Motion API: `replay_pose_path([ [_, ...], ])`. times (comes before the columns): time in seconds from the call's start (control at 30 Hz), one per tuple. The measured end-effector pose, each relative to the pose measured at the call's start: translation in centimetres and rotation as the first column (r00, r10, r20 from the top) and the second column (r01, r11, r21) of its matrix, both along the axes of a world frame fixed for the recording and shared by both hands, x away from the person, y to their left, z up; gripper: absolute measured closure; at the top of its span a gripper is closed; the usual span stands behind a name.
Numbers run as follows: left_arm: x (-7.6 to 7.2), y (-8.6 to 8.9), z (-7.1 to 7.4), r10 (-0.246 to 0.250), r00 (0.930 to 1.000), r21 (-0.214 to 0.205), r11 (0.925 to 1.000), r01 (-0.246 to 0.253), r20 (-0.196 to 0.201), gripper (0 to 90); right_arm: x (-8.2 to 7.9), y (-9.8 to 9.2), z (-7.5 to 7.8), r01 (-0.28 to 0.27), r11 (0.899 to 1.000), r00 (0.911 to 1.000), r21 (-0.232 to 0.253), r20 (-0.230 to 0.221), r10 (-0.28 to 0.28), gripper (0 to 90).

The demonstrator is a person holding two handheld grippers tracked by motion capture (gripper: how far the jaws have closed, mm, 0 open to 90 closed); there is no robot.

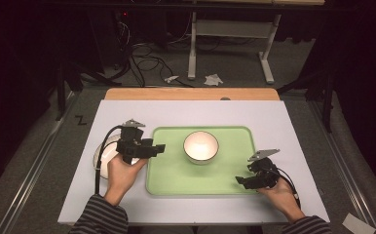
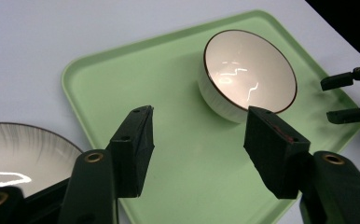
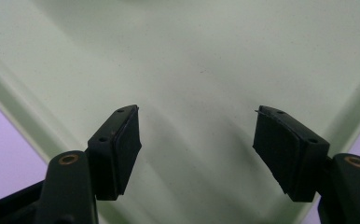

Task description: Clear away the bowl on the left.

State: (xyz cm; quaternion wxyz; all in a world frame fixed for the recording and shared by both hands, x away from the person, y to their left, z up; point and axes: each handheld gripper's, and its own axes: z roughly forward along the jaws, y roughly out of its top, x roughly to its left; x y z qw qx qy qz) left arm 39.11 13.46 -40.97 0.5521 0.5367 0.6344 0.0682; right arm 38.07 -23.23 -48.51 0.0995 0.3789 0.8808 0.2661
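A pale green rectangular plastic tray (image 1: 171, 180) is seen lying on the white-topped counter (image 1: 273, 122), and a small round white ceramic bowl with a dark rim (image 1: 201, 146) stands upright on the far middle part of the tray. A second, wider white bowl with a grey-streaked inside (image 1: 104, 157) rests on the counter just beside the tray's left edge, partly hidden under the left hand (image 1: 122, 173). The left tongs (image 1: 159, 148) are held above the left edge of the tray, pointing right toward the small bowl; their jaws are spread wide and nothing is gripped between them. In the left gripper view the small bowl (image 2: 248, 74) is seen beyond the right jaw, apart from it, while the wider bowl (image 2: 24, 154) lies at the lower left and the tray (image 2: 183, 172) spreads below the jaws. The right tongs (image 1: 239, 181) are held over the near right corner of the tray by the right hand (image 1: 283, 195), pointing left. In the right gripper view their jaws are likewise parted widely, with only the bare tray floor (image 3: 192, 70) behind them and nothing held.
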Motion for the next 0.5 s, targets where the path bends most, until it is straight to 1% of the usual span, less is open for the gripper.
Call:
replay_pose_path([
  [0.07,-0.5,0.1,-0.5,0.014,0.9999,0.000,0.9999,-0.014,0.007,42.0,0.0,0.0,0.0,0.002,1.000,1.0000,0.000,0.000,-0.002,32.9],
  [0.1,-0.6,0.1,-0.7,0.016,0.9998,0.010,0.9998,-0.016,0.011,41.4,0.0,0.0,0.0,0.002,1.000,1.0000,-0.001,-0.002,-0.002,32.9],
  [0.13,-0.6,0.1,-0.7,0.016,0.9998,0.010,0.9998,-0.016,0.011,41.1,0.0,0.0,0.0,0.002,1.000,1.0000,-0.001,-0.002,-0.002,32.9],
  [0.17,-0.9,-0.1,-1.1,0.019,0.9998,0.012,0.9997,-0.019,0.007,40.7,-0.1,0.0,0.1,0.002,1.000,1.0000,-0.004,0.001,-0.002,32.9],
  [0.23,-1.2,-0.3,-1.3,0.014,0.9999,0.013,0.9998,-0.014,0.006,40.2,-0.1,0.0,0.1,0.001,1.000,1.0000,-0.005,0.002,-0.001,32.9],
  [0.3,-1.6,-0.5,-1.4,0.014,0.9999,-0.001,0.9999,-0.014,0.006,40.0,-0.1,0.1,0.0,-0.002,1.000,1.0000,-0.002,0.000,0.002,32.8],
  [0.43,-2.0,-0.8,-1.7,-0.001,1.0000,0.004,1.0000,0.001,0.006,39.4,-0.1,0.0,0.0,-0.001,1.000,1.0000,-0.002,0.003,0.001,32.8],
  [0.5,-2.4,-1.1,-1.8,-0.004,1.0000,-0.007,1.0000,0.004,0.001,39.1,0.0,0.0,0.0,0.002,1.000,1.0000,-0.003,0.002,-0.001,32.7],
])
